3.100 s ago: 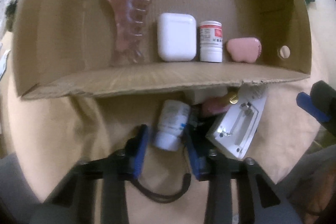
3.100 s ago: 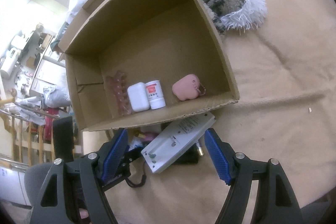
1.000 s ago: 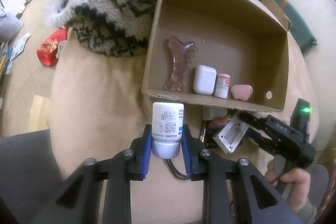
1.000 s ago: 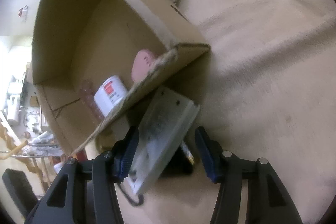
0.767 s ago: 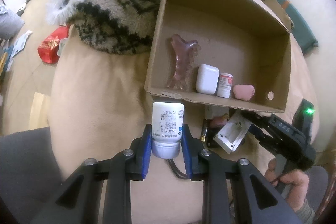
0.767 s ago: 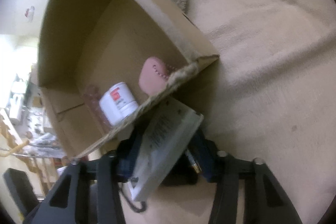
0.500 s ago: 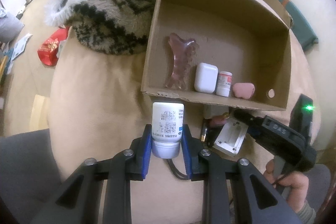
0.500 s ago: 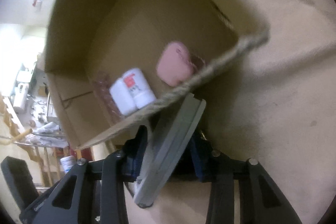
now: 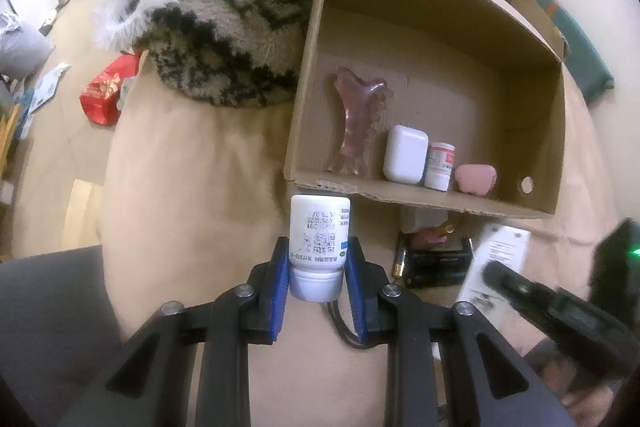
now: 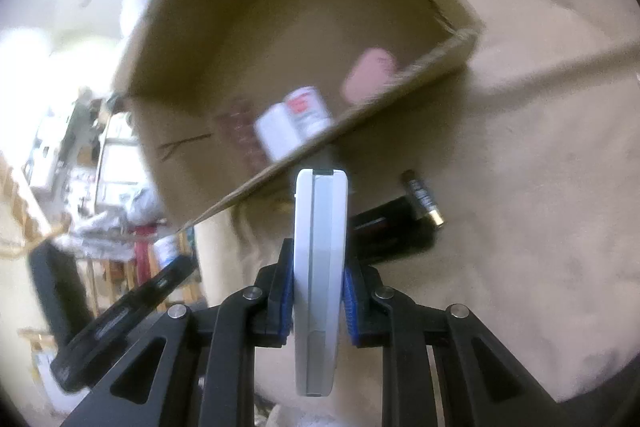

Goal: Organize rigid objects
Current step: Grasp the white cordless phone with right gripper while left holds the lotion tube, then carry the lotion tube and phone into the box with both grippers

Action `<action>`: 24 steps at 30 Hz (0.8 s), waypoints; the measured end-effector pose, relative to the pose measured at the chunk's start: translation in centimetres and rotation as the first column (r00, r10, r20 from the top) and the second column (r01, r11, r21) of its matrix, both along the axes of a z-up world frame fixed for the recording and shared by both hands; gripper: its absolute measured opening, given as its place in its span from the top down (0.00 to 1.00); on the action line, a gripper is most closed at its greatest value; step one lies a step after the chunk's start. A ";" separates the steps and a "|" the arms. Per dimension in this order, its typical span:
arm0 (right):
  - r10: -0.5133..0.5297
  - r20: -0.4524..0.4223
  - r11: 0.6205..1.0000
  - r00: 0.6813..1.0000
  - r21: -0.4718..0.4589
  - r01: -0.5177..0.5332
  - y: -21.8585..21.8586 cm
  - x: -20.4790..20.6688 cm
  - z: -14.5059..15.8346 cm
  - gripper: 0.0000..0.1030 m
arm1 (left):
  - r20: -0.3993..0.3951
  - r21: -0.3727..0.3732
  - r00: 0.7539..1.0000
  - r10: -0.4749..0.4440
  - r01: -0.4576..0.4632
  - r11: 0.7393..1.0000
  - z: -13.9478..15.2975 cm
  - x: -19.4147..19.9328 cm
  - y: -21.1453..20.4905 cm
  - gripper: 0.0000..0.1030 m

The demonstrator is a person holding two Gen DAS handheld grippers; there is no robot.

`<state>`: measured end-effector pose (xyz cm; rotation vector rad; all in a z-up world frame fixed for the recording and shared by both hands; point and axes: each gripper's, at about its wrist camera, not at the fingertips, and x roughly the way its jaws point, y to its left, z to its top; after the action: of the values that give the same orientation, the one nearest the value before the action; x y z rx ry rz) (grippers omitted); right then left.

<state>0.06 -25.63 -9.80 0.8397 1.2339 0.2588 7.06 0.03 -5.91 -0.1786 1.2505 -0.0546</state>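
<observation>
Left wrist view: left gripper [image 9: 319,269] pinching white bottle [image 9: 319,235] near its cap, just short of the cardboard box [image 9: 416,201] near wall; label upside down, QR code and small digits, not legible. Right wrist view: right gripper [image 10: 318,281], jaws just closing, now clamped on white flat device [image 10: 320,251] held edge-on; small bottle [image 10: 306,113] in box bears red label, unreadable.
</observation>
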 end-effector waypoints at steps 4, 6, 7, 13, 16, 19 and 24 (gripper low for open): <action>0.072 0.072 0.996 0.995 -0.063 -0.068 0.9 -0.5 2.9 0.78 | -0.005 0.007 1.000 0.009 -0.009 1.000 -0.2 -0.1 0.2 0.77; 0.099 0.108 0.992 0.989 -0.089 -0.089 1.3 -0.8 4.2 0.78 | 0.000 0.007 1.000 0.011 -0.011 1.000 -0.1 -0.2 0.2 0.77; 0.111 0.128 0.990 0.986 -0.097 -0.099 1.3 -0.8 4.9 0.78 | 0.007 0.006 1.000 0.012 -0.012 1.000 0.1 -0.2 0.2 0.77; 0.158 0.217 0.980 0.963 -0.157 -0.126 1.0 1.2 8.4 0.78 | 0.078 0.013 0.997 -0.006 0.005 1.000 2.4 0.1 -0.4 0.77; 0.185 0.263 0.971 0.947 -0.198 -0.135 0.9 2.6 10.2 0.78 | 0.100 0.005 0.995 -0.020 0.019 1.000 3.8 1.0 -1.0 0.77; 0.203 0.305 0.964 0.930 -0.228 -0.136 0.1 3.8 11.7 0.78 | 0.127 0.013 0.991 -0.037 0.036 0.999 5.1 2.2 -1.5 0.77; 0.242 0.340 0.946 0.909 -0.292 -0.142 -0.2 7.3 12.7 0.78 | 0.160 0.040 0.984 -0.080 0.074 0.996 6.5 5.4 -3.3 0.77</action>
<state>7.32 -25.80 2.87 0.4120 0.9642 0.3886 12.44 -3.23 0.57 -0.0948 1.0951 -0.1128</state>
